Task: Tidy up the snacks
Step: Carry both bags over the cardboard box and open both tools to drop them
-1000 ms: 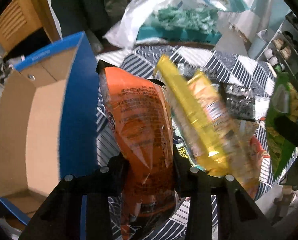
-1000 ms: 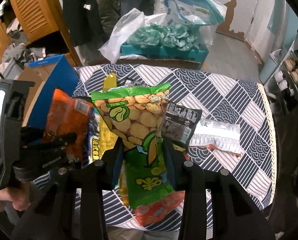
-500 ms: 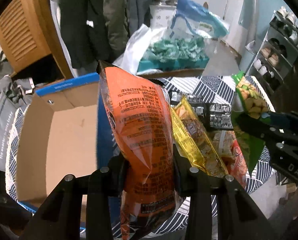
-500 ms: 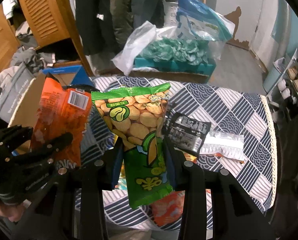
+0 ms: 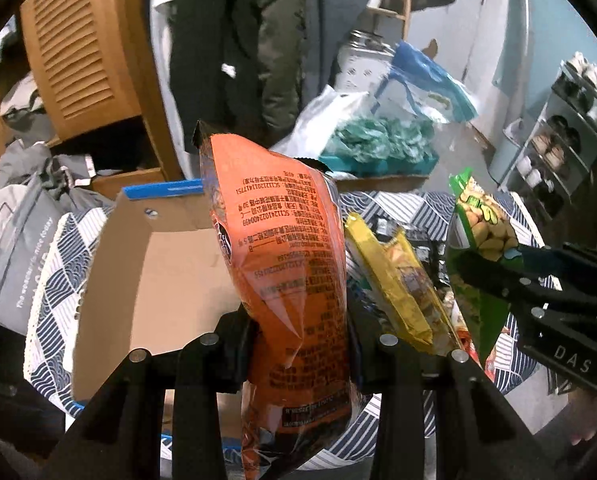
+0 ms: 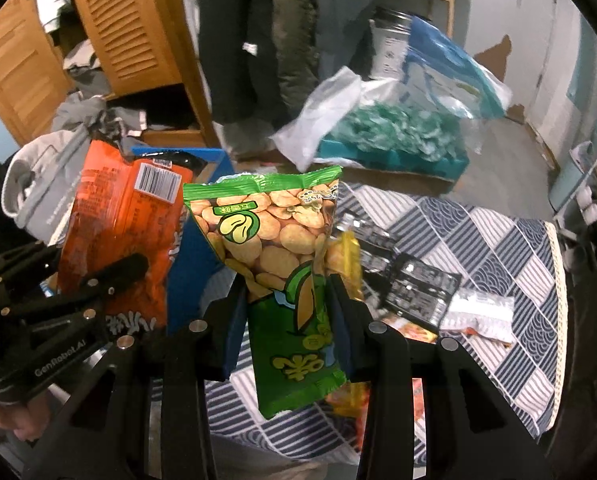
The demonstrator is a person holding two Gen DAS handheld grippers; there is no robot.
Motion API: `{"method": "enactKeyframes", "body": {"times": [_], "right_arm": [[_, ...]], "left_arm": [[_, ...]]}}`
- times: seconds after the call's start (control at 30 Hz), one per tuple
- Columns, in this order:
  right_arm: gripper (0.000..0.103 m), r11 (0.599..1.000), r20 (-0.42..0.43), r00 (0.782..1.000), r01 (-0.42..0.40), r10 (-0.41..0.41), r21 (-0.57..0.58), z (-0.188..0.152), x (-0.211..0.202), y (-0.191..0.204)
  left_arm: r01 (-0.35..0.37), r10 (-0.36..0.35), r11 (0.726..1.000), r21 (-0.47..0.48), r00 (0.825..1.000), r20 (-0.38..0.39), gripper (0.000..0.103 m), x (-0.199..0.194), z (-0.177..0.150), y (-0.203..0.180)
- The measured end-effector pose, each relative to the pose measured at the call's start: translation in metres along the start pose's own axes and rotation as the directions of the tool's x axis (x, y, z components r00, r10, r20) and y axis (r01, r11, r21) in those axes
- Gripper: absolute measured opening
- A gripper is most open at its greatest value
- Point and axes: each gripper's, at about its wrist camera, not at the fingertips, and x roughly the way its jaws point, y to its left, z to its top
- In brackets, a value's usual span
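Orange bag (image 5: 286, 272) clamped in left tool (image 5: 300, 344) — barcode (image 6: 159, 181) shows only from right tool (image 6: 286, 312), gripping green bag (image 6: 274, 248).

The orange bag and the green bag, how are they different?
The orange bag shows its printed back with small text and a barcode; the green bag shows its front with a picture of beans. The orange bag is in the left hand-held gripper, the green bag in the right hand-held gripper. Both are sealed snack packets, held up above the table.
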Motion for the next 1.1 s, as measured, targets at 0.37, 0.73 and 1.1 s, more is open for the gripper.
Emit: {"method": "enactKeyframes", "body": {"times": [0.37, 0.73, 1.1], "right_arm": [[0.037, 0.997, -0.02, 0.999, -0.049, 0.048, -0.065, 0.02, 0.018, 0.051], [0.037, 0.989, -0.059, 0.994, -0.097, 0.091, -0.109, 0.036, 0.046, 0.1], [0.037, 0.983, -0.104, 0.987, -0.136, 0.123, -0.121, 0.045, 0.076, 0.138]], "left_arm": [[-0.026, 0.029, 0.996, -0.084, 0.999, 0.027, 0.039, -0.013, -0.003, 0.052], [-0.092, 0.093, 0.981, -0.172, 0.996, -0.003, 0.039, -0.001, -0.014, 0.109], [-0.17, 0.154, 0.957, -0.235, 0.984, -0.088, 0.039, 0.033, -0.027, 0.148]]}}
